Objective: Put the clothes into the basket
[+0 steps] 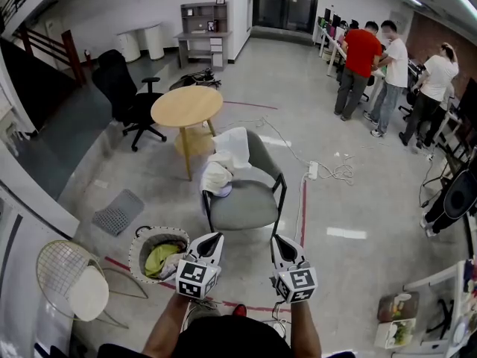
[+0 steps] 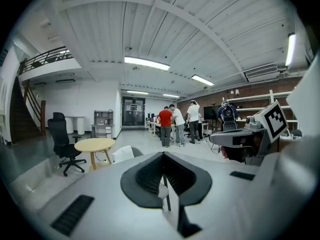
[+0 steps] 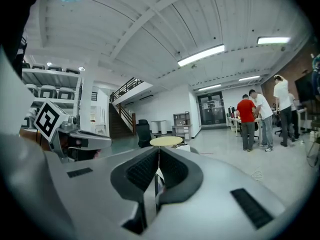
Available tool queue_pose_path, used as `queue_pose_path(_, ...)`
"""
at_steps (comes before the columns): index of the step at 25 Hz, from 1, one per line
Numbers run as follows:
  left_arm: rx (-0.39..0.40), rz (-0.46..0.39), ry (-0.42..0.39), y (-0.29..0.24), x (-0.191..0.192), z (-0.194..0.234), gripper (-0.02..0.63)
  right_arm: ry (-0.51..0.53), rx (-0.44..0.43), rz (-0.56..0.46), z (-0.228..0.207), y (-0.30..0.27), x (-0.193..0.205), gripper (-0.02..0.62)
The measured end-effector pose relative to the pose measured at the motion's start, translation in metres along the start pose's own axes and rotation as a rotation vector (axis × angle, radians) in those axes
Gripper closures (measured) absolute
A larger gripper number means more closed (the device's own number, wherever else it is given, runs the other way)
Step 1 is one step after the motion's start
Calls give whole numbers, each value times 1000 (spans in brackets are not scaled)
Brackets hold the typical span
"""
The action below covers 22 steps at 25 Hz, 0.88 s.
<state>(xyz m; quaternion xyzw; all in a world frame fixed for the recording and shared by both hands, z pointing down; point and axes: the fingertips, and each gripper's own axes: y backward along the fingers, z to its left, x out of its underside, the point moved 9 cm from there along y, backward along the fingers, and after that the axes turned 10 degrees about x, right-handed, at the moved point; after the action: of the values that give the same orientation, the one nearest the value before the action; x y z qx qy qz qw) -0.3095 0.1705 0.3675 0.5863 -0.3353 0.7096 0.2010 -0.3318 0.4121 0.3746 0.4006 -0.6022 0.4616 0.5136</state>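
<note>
Both grippers, the left gripper (image 1: 216, 237) and the right gripper (image 1: 277, 239), hang side by side, jaws pressed together on nothing, over a glossy grey floor (image 1: 335, 200) in an open office hall. Straight ahead of them stands a grey chair (image 1: 250, 200). The clothes (image 1: 223, 162) lie heaped on its left side, long axis running away from the grippers onto the backrest. Just left of the left gripper sits the basket (image 1: 136, 248), with a green garment (image 1: 160, 258) inside.
</note>
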Motion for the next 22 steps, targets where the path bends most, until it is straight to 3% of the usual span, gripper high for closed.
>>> queue_pose_path(10,3,25,25,-16,5,12,600,5,-17,25,-4,-17,10,568)
queue_pose_path(22,-15,42,38,-75,-12,115,600,15,-51,51,-2,-140,-1,568)
